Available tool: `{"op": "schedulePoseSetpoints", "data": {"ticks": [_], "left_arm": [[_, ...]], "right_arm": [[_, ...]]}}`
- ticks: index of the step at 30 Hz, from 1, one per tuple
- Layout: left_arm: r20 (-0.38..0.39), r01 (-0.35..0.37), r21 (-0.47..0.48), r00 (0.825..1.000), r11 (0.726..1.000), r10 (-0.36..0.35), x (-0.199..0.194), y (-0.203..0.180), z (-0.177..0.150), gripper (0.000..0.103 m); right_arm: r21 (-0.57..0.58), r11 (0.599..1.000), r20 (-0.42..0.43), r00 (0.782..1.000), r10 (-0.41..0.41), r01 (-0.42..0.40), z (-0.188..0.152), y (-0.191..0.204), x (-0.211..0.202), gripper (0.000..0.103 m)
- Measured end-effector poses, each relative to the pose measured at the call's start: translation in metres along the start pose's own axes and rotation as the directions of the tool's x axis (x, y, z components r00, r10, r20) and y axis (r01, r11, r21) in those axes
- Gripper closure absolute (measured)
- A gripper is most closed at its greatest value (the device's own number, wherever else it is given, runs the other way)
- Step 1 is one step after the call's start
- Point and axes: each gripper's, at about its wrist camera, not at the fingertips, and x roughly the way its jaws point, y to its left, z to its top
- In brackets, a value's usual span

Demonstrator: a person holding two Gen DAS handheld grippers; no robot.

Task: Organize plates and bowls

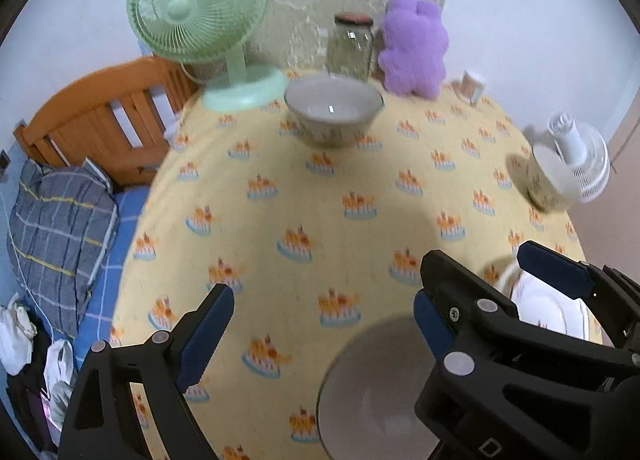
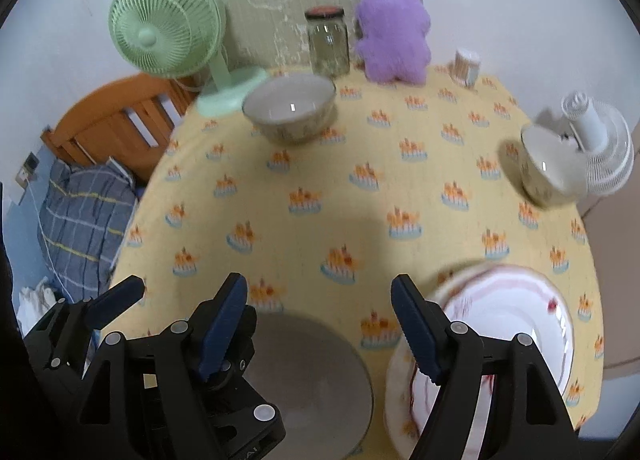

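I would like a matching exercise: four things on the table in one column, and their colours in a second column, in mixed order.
Things:
1. table fan
2. plush toy
3. jar lid
4. small fan

Colours:
A. purple
B. white
C. pale green
D. red

Pairs: 1-C, 2-A, 3-D, 4-B

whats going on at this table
A person is sorting dishes with two handheld grippers. The left gripper and right gripper are both open and empty above a grey bowl, beside a white plate. Two more bowls sit further back.
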Motion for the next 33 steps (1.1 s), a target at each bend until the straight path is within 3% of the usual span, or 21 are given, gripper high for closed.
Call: {"op": "schedulePoseSetpoints", "data": {"ticks": [11,28,33], "left_arm": [[0.078,-0.055,-0.039,0.995,0.998,0.058,0.017,-0.003,0.068,0.011],[0.115,-0.130,-0.108,0.983,0.986,0.143,0.084,0.007,0.152,0.012],[0.112,-0.130,-0.109,0.983,0.986,0.142,0.107,0.011,0.167,0.020]], "right_arm": [[-0.035,0.999,0.085,0.996,0.008,-0.005,0.078,-0.006,0.015,0.025],[-0.037,0.998,0.089,0.995,0.047,-0.044,0.173,-0.013,0.089,0.025],[-0.025,0.998,0.083,0.995,0.057,-0.055,0.189,-0.013,0.115,0.025]]}}
